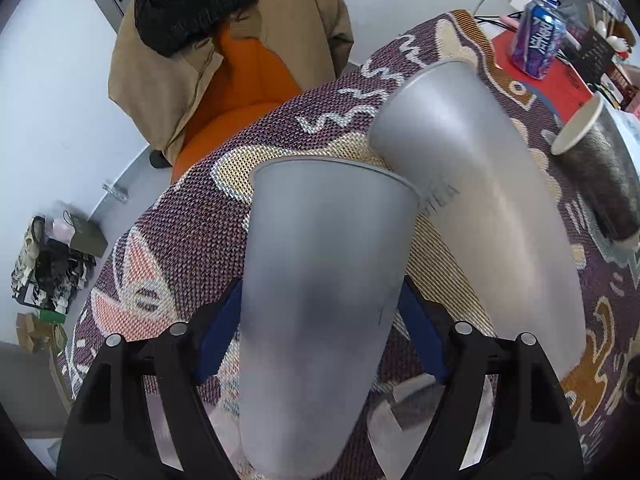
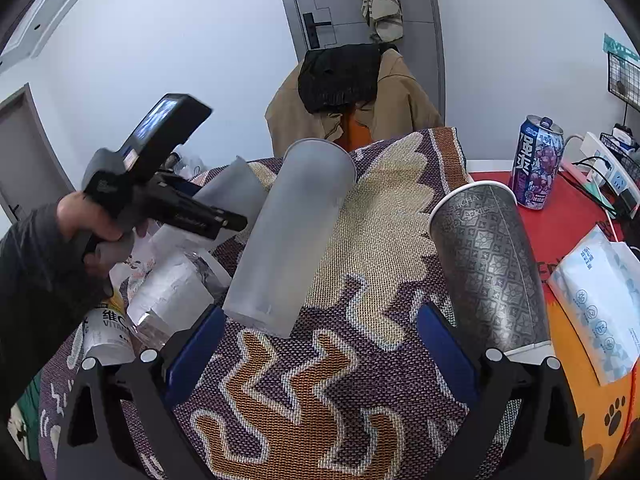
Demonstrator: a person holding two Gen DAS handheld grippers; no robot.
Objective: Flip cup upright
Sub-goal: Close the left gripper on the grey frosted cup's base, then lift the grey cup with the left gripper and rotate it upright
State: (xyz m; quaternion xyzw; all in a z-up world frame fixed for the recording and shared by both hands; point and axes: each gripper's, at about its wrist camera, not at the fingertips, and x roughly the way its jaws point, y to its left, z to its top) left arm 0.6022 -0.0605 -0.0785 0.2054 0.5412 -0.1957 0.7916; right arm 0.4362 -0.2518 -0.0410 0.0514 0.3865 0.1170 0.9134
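My left gripper (image 1: 320,320) is shut on a frosted grey plastic cup (image 1: 320,280), its rim pointing away from the camera; the same cup shows in the right wrist view (image 2: 236,190), held above the cloth. A second frosted cup (image 1: 476,184) stands upright beside it, also in the right wrist view (image 2: 296,232). A dark patterned paper cup (image 2: 488,264) stands upright at the right, also in the left wrist view (image 1: 596,160). My right gripper (image 2: 320,352) is open and empty, low over the patterned cloth (image 2: 320,400), between the frosted cup and the paper cup.
A blue drink can (image 2: 538,162) stands on the red mat (image 2: 568,220) at the back right. A tissue pack (image 2: 600,304) lies at the right. A clear plastic bottle (image 2: 168,300) lies at the left. A chair with a tan coat (image 2: 352,108) is behind the table.
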